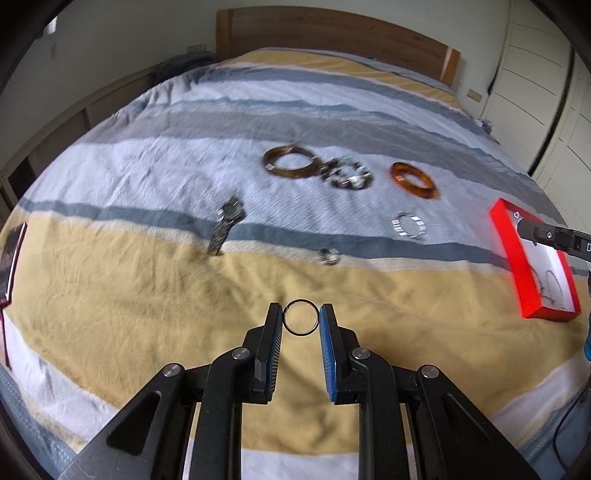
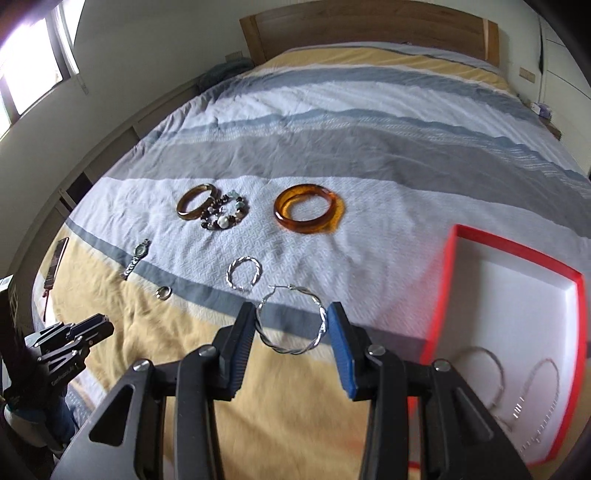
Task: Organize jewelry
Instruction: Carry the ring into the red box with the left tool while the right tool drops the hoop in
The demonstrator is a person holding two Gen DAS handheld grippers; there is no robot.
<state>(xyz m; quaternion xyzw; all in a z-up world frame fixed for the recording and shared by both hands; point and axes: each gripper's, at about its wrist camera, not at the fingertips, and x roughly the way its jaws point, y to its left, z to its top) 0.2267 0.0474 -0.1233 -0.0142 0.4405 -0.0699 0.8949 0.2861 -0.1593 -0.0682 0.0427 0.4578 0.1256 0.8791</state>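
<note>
My left gripper [image 1: 301, 317] is shut on a thin dark ring [image 1: 301, 301], held above the yellow stripe of the bed. My right gripper [image 2: 291, 321] is shut on a twisted silver hoop earring [image 2: 321, 325], held left of a red box [image 2: 447, 273] with a white inside that holds thin chains [image 2: 532, 384]. On the bedspread lie an amber bangle [image 2: 280, 210], a brown bangle [image 2: 184, 210], a beaded bracelet [image 2: 225, 221], a silver hoop [image 2: 236, 273], a small ring [image 2: 164, 292] and a watch [image 2: 136, 256].
The left gripper shows at the lower left of the right wrist view [image 2: 74, 336]. A phone [image 2: 55, 264] lies at the bed's left edge. A wooden headboard [image 2: 369, 33] stands at the far end. White cupboards [image 1: 535, 92] stand at the right.
</note>
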